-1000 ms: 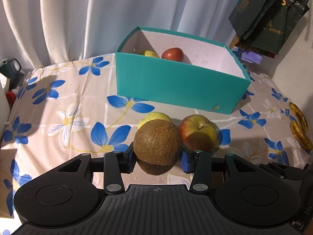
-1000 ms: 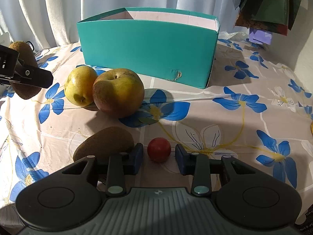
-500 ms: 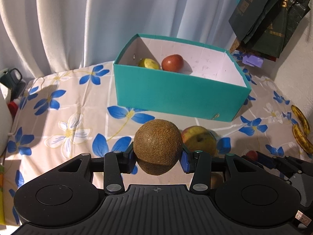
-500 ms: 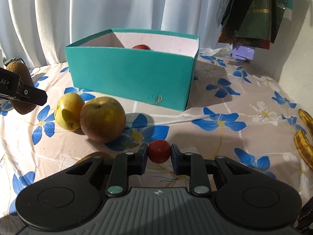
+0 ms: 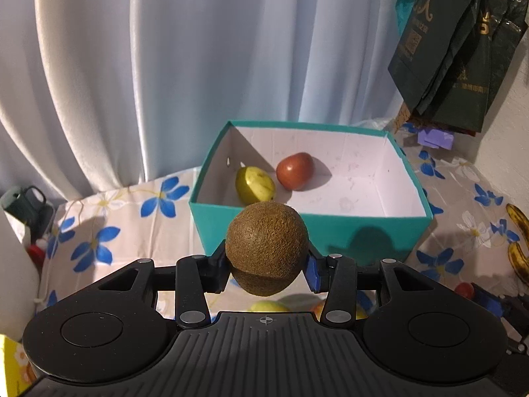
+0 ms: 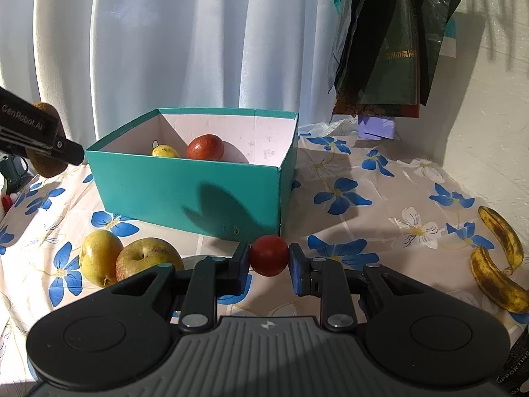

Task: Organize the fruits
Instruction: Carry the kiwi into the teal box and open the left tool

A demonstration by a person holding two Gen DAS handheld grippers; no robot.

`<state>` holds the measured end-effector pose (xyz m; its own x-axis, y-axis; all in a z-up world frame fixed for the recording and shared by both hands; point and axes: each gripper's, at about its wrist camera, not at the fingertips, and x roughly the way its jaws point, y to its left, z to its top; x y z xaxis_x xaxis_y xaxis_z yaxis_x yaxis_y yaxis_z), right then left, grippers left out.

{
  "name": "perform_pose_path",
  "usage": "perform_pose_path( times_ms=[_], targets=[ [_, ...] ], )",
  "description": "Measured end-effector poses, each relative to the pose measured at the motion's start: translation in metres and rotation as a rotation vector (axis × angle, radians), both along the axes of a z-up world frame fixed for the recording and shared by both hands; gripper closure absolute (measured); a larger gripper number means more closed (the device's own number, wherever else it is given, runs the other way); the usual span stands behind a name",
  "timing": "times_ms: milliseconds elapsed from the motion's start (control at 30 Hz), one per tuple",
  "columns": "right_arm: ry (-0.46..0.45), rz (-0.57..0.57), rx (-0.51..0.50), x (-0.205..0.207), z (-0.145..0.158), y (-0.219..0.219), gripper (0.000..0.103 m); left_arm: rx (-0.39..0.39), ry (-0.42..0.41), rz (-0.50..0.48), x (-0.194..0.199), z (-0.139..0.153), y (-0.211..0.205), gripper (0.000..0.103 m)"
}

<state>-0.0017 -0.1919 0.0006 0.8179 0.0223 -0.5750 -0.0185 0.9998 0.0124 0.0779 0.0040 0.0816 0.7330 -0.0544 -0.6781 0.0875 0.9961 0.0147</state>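
White pleated curtains point(image 5: 165, 66) hang behind a table covered in a beige cloth with blue flower print point(image 6: 380, 218), with dark green foil bags point(image 5: 453, 53) dangling up at 1 o'clock.

The left gripper point(image 5: 267, 261) points down at a slant over the near wall of the open teal cardboard box with a white inside point(image 5: 363, 231), and it's pinching a fuzzy brown kiwi point(image 5: 267, 248) between its pads, clear of the cloth. In the box, over at 10 o'clock, sit a yellow-green pear point(image 5: 254, 183) and a dark red round fruit point(image 5: 295, 170) just beside each other.

The right gripper point(image 6: 268, 263) is also tilted downward, lifted off the table, jaws pressed onto a small red cherry-tomato-looking fruit point(image 6: 268, 255), short of the box's near corner. At its 9 o'clock, a yellow pear point(image 6: 96, 256) and a reddish-yellow apple point(image 6: 147, 258) sit touching on the cloth. Two spotty overripe bananas point(image 6: 499, 258) lie at 3 o'clock, well away from the box.

Writing: the left gripper's side shows at the far left of the right wrist view, and its black finger says "enRobot.AI", first letter cut off. The green bags have gold print and some Chinese characters, too small for me to read properly.
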Motion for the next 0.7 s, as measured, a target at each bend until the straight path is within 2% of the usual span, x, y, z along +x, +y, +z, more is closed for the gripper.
perform_pose_path(
  times_ms=[400,700],
  targets=[
    [-0.038,-0.016,0.005,-0.003,0.01,-0.011,0.079,-0.011,0.012,0.021,0.058,0.008,-0.018,0.055],
    [-0.05,-0.046,0.014,-0.002,0.011,-0.019,0.079,-0.029,0.021,0.002,0.088,-0.006,-0.029,0.055]
  ],
)
